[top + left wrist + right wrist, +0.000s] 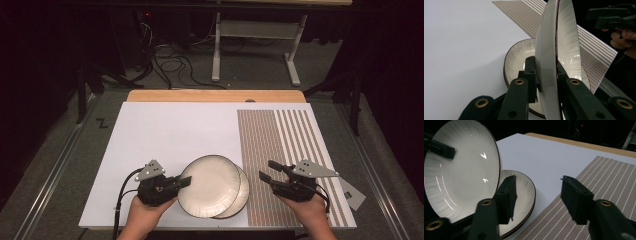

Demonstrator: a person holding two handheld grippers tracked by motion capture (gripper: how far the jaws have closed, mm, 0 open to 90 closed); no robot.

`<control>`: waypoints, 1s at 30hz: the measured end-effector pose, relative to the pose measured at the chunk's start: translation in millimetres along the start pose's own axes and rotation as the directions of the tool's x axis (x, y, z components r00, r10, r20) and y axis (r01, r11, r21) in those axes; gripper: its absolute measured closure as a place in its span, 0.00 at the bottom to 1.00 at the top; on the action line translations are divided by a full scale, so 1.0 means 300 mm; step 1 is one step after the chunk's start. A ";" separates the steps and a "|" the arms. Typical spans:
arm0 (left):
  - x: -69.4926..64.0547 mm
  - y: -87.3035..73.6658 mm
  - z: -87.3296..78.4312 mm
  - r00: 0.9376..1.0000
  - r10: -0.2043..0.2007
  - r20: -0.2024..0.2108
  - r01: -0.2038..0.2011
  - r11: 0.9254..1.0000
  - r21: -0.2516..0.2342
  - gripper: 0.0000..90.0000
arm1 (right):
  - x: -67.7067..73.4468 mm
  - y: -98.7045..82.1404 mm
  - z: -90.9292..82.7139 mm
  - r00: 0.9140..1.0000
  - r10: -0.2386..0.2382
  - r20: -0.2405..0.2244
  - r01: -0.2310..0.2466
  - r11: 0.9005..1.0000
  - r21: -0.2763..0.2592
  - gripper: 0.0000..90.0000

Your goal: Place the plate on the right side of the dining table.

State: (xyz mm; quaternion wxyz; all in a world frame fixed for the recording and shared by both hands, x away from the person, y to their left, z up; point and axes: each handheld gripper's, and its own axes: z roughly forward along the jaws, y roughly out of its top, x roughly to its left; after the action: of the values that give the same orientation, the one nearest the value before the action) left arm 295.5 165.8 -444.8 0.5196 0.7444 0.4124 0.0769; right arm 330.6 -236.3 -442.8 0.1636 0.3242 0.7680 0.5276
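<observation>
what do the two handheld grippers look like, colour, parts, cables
Both the left gripper and the right gripper are matte black with two blocky jaws, brass-ringed pivot holes and a grey three-cornered plate on top. A black cable trails from each. No sleeves show.

Dark room w/ grey carpet floor (60, 150), black cables (170, 65) tangled on it beyond the table (215, 96), a white-legged desk frame (255, 45) further back, metal rails (50, 180) either side, and light falling mostly on the white tabletop.
</observation>
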 end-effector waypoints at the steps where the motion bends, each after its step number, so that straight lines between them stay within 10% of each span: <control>1: -0.001 0.000 0.000 1.000 0.002 0.000 -0.002 1.000 -0.001 0.88 | -0.003 -0.001 -0.006 1.000 0.002 0.004 -0.002 1.000 -0.005 0.41; 14: -0.005 -0.002 -0.001 1.000 0.024 0.004 -0.024 1.000 -0.016 0.88 | -0.029 -0.022 -0.060 0.999 0.020 0.050 -0.017 0.999 -0.043 0.01; 30: -0.005 -0.001 0.000 0.999 0.038 0.009 -0.038 0.999 -0.019 0.88 | 0.005 -0.016 -0.024 0.998 -0.008 0.058 0.010 0.999 -0.038 0.00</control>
State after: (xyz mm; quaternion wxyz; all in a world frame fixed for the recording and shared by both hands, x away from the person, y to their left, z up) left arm 294.3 165.0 -444.7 0.5267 0.7477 0.3949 0.0872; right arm 323.7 -241.5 -444.3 0.1942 0.3327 0.7542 0.5318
